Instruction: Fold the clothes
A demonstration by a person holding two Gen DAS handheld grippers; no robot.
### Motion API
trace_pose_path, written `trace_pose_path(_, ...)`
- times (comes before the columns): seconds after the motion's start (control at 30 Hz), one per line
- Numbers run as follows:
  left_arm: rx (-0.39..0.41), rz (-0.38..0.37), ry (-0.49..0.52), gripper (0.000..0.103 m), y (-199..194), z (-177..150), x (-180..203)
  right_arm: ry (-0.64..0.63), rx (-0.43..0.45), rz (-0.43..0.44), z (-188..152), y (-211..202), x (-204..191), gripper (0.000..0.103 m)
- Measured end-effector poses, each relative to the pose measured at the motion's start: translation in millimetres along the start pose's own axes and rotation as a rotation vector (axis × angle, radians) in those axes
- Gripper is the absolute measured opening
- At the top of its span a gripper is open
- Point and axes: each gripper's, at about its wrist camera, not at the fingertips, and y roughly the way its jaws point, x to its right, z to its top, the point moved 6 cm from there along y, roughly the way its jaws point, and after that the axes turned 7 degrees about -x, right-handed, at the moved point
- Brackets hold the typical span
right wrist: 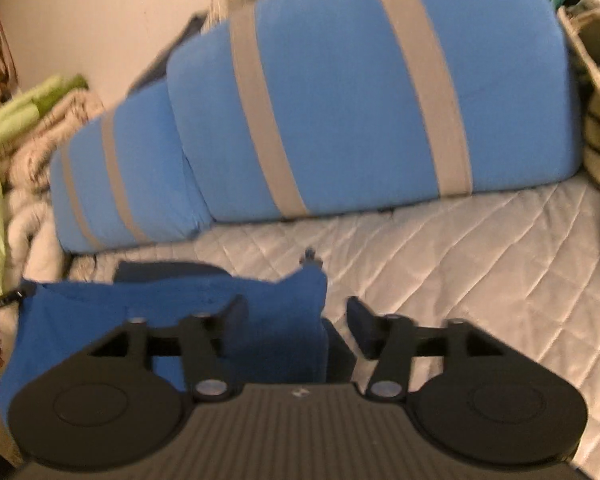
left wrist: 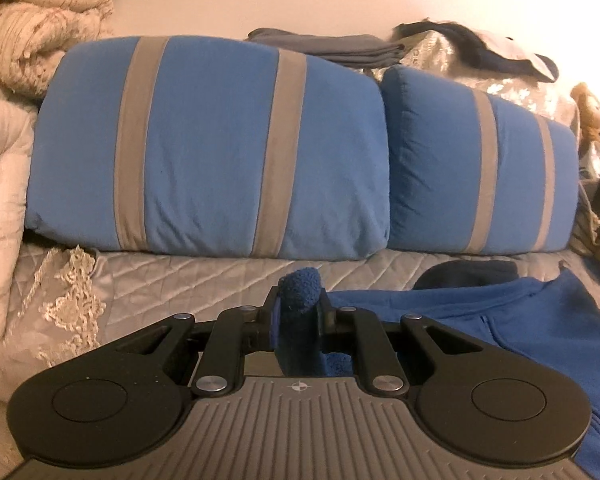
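Left wrist view: the left hand-held gripper (left wrist: 299,304) has its jaws drawn close and is pinching a bunched fold of the blue fleece garment (left wrist: 512,320), a tuft of which sticks up between the pads. The rest of the garment lies spread on the bed (left wrist: 204,276), to the right of the gripper, over a grey quilted cover. Behind it two blue cushions with grey stripes (left wrist: 208,148) lean along the bed's back edge against the wall. A heap of cream blankets (left wrist: 24,52) fills the bed's left end, and folded dark clothes (left wrist: 332,46) sit on top behind the cushions. A dark piece of cloth (left wrist: 466,274) lies just behind the garment's far edge.

Right wrist view, somewhat blurred: the right hand-held gripper (right wrist: 296,316) is spread wide, its pads pressing on nothing. The blue fleece garment (right wrist: 172,320) lies under and between its fingers, its right edge falling between the two jaws, a corner peaking up toward the cushions (right wrist: 360,92). Bare quilted bed (right wrist: 480,248) stretches to the right. At the left edge the other gripper's tip (right wrist: 4,300) meets the garment's far corner.
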Motion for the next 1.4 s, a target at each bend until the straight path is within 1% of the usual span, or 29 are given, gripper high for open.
trace_pose_path(0.07, -0.006, 0.002, -0.003, 0.016, 1, -2, -1, 0.016, -0.022, 0.001, 1, 20, 2, 0.071)
trace_pose_path(0.17, -0.010, 0.002, -0.003, 0.016, 2, -4, -3, 0.073, -0.032, 0.023, 4, 46, 10, 0.072)
trace_pose_path(0.23, -0.013, 0.006, 0.003, 0.016, 2, -5, -3, 0.117, -0.030, 0.033, 6, 60, 15, 0.071)
trace_pose_path(0.27, -0.015, 0.006, 0.003, 0.016, 3, -6, -3, 0.135, -0.026, 0.038, 7, 67, 16, 0.069)
trace_pose_path(0.3, -0.017, 0.007, 0.003, 0.016, 3, -6, -4, 0.152, -0.025, 0.054, 7, 71, 17, 0.044)
trace_pose_path(0.33, -0.018, 0.008, 0.003, 0.016, 3, -7, -4, 0.161, -0.020, 0.077, 7, 74, 14, 0.027)
trace_pose_path(0.37, -0.015, 0.008, 0.006, 0.016, 2, -7, -3, 0.149, -0.007, 0.089, 6, 72, 10, 0.014)
trace_pose_path(0.4, -0.013, 0.007, 0.010, 0.016, 0, -6, -3, 0.116, 0.023, 0.089, 6, 65, 4, 0.013)
trace_pose_path(0.47, -0.006, 0.006, 0.028, 0.016, -4, -5, 0, 0.072, 0.078, 0.104, 7, 48, -7, 0.011)
trace_pose_path(0.63, 0.042, -0.009, 0.039, 0.016, -22, 5, 5, 0.032, 0.164, 0.109, 13, -2, -20, 0.011)
trace_pose_path(0.73, 0.069, -0.013, 0.054, 0.016, -32, 12, 10, 0.017, 0.195, 0.114, 16, -30, -24, 0.011)
trace_pose_path(0.9, 0.104, -0.025, 0.067, 0.016, -41, 26, 18, -0.002, 0.229, 0.117, 25, -52, -27, 0.011)
trace_pose_path(1.0, 0.085, -0.013, 0.059, 0.016, -30, 30, 17, 0.003, 0.224, 0.101, 31, -46, -26, 0.011)
trace_pose_path(1.1, 0.048, 0.018, 0.067, 0.016, -10, 23, 17, 0.012, 0.200, 0.079, 32, -30, -23, 0.011)
trace_pose_path(1.27, -0.034, 0.073, 0.074, 0.016, 37, 8, 8, 0.031, 0.154, 0.028, 34, 11, -12, 0.011)
trace_pose_path(1.4, -0.066, 0.099, 0.062, 0.016, 67, 5, 1, 0.030, 0.117, -0.025, 40, 45, -4, 0.011)
